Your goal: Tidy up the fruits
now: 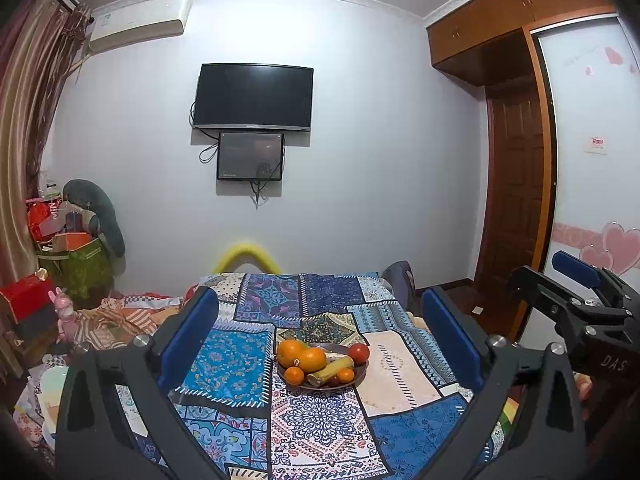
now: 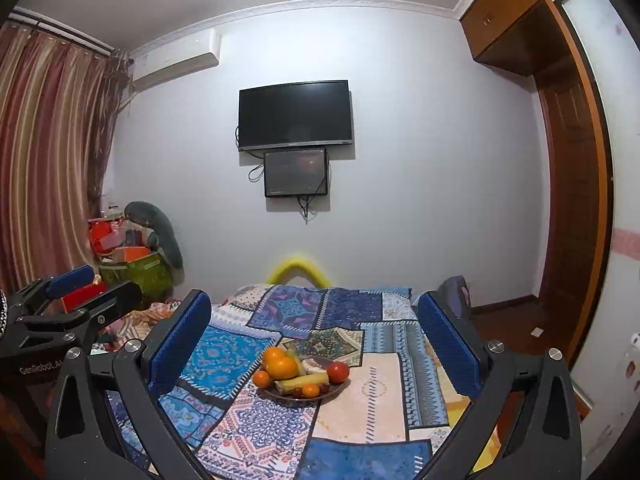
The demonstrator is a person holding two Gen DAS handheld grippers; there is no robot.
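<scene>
We hold the left gripper (image 1: 320,340) and right gripper (image 2: 316,340) spread wide and empty, well short of the plate (image 1: 358,376) where all the fruits (image 1: 306,358) sit heaped on the patchwork cloth (image 1: 312,424), fitting either sorting ahead or gathering finished

Wall-mounted television (image 1: 253,97), striped curtains (image 2: 48,152)

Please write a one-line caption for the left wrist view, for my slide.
Open left tool hovering above a dark round plate of oranges, a banana and a red tomato on a patchwork cloth.
</scene>
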